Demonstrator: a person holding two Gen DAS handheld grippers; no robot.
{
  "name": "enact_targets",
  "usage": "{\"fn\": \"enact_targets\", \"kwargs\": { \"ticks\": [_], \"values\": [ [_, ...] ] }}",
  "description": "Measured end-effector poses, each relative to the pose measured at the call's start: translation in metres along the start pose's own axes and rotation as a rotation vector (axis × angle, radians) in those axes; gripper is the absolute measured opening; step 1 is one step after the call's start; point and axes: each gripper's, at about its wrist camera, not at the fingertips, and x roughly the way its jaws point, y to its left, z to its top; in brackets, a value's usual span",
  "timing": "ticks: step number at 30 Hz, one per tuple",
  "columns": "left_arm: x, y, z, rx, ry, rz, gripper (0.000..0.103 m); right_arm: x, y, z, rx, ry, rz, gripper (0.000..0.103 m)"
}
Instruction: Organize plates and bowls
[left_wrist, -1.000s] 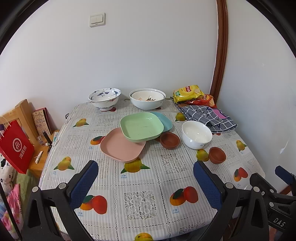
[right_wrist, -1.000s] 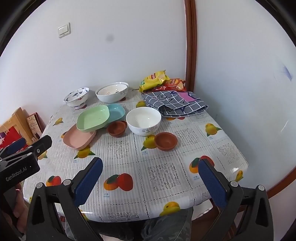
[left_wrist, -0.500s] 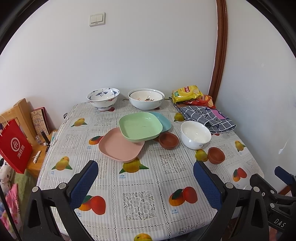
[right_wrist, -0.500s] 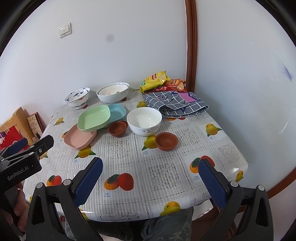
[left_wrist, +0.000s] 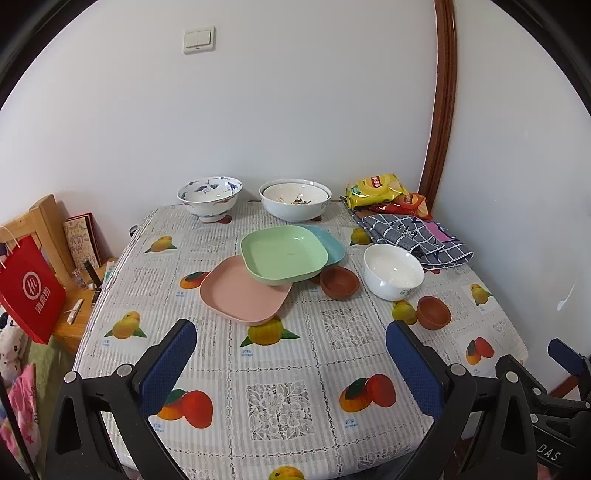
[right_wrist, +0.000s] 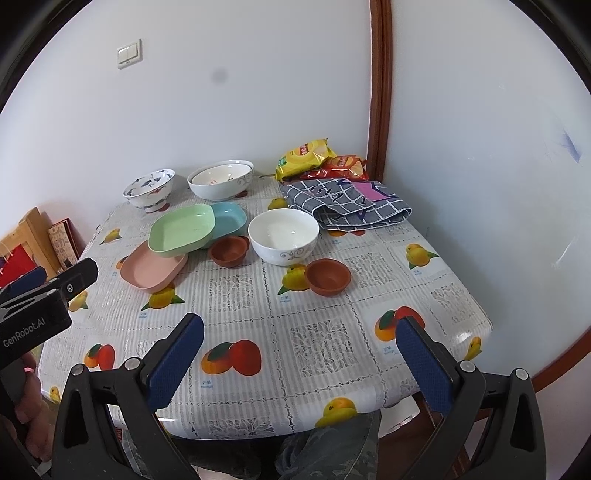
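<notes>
Both tools gape above the fruit-print tablecloth (left_wrist: 280, 369) by white walls.

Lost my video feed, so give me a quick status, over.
Left gripper open, empty. Right gripper open, empty. Green plate leans on pink plate, untouched. Nothing in the way.

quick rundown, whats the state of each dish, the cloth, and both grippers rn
green plate: tilted, resting across the pink and blue plates
pink plate: flat, partly under green
blue plate: partly under green
white bowl: upright, empty
two brown bowls: upright, empty, apart
checked cloth: folded
left gripper: open, empty
right gripper: open, empty
</notes>
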Motion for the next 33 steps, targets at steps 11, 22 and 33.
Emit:
{"fn": "enact_targets", "kwargs": {
  "ticks": [11, 22, 33],
  "values": [
    [0.004, -0.008, 0.001, 0.020, 0.002, -0.030, 0.103, -0.009, -0.005, 0.001, 0.009, -0.058, 0.069, 0.102],
    [0.007, -0.008, 0.001, 0.009, -0.049, -0.026, 0.103, -0.016, -0.014, 0.003, 0.064, -0.092, 0.084, 0.102],
    [0.018, -0.004, -0.002, -0.005, -0.028, -0.008, 0.103, -0.017, -0.019, 0.003, 0.069, -0.109, 0.068, 0.102]
  ]
}}
